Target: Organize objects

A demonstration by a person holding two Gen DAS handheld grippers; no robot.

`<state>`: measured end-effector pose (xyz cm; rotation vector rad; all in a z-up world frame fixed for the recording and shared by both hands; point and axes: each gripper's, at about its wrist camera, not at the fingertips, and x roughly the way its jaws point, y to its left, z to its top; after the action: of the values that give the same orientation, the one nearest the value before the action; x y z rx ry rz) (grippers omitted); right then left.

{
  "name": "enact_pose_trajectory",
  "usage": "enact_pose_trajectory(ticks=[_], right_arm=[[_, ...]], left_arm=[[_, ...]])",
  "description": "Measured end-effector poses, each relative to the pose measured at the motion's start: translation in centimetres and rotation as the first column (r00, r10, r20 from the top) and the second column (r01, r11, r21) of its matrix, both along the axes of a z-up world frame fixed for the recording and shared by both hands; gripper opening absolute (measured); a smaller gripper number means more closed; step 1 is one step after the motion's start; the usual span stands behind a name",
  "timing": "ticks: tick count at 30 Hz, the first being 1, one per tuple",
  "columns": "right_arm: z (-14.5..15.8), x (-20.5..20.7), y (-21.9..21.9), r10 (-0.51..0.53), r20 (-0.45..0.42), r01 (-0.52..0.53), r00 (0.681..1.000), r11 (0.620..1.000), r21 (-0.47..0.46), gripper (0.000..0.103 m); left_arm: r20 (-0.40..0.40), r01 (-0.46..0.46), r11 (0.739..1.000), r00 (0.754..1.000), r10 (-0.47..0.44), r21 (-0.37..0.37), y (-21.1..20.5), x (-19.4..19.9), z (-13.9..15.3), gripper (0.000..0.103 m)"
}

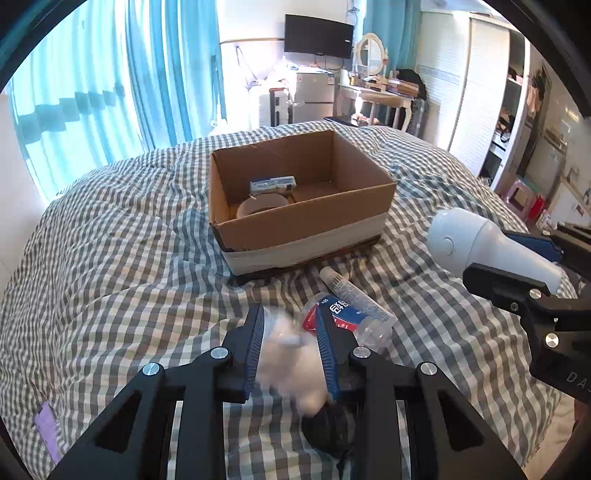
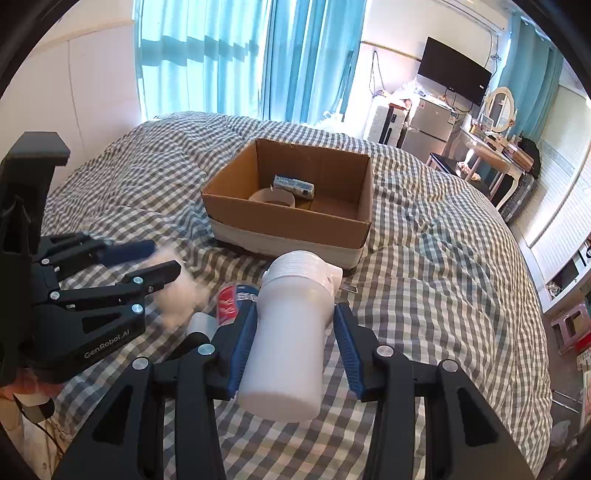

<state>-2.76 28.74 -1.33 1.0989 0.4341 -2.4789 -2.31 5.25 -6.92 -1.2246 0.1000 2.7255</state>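
On the checked bed [image 1: 110, 258], the left gripper [image 1: 290, 321] clamped white fluff [image 1: 291, 354] and the right gripper [image 2: 295, 325] clamped a white dryer [image 2: 291, 332], likely bound for the far box [image 1: 295, 236].

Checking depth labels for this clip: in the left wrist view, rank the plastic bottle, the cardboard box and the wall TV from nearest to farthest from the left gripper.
1. Plastic bottle, lying on the bed against the left gripper's right finger.
2. Cardboard box, ahead, mid-bed.
3. Wall TV, on the far wall past the bed.
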Motion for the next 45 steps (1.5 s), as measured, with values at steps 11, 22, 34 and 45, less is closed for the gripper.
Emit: enact_pose_trajectory(ticks=[11, 22, 34, 45], right_arm=[[-1.7, -0.7, 0.4, -0.01, 0.044, 0.011, 0.999, 1.0, -0.012, 0.043], [-5.2, -3.8, 0.9, -0.026, 0.124, 0.026, 0.992, 1.0, 0.0, 0.043], [-6.6, -5.3, 0.8, -0.017, 0.162, 0.02, 0.987, 1.0, -0.015, 0.043], [-4.1, -4.0, 0.5, -0.019, 0.111, 0.02, 0.994, 1.0, -0.009, 0.043]], left_arm=[[0.047, -0.042, 0.997, 0.998, 0.045, -0.058, -1.2, -1.3, -3.2, 0.061], [0.219, -0.06, 0.995, 0.973, 0.075, -0.074, -1.9, -7.4, -9.8, 0.067], [0.31, -0.043, 0.999, 0.95, 0.041, -0.001, -1.7, -11.0, -13.2, 0.059], [0.222, -0.039, 0.999, 0.974, 0.033, 0.02, -1.7, -6.6, -9.0, 0.044]])
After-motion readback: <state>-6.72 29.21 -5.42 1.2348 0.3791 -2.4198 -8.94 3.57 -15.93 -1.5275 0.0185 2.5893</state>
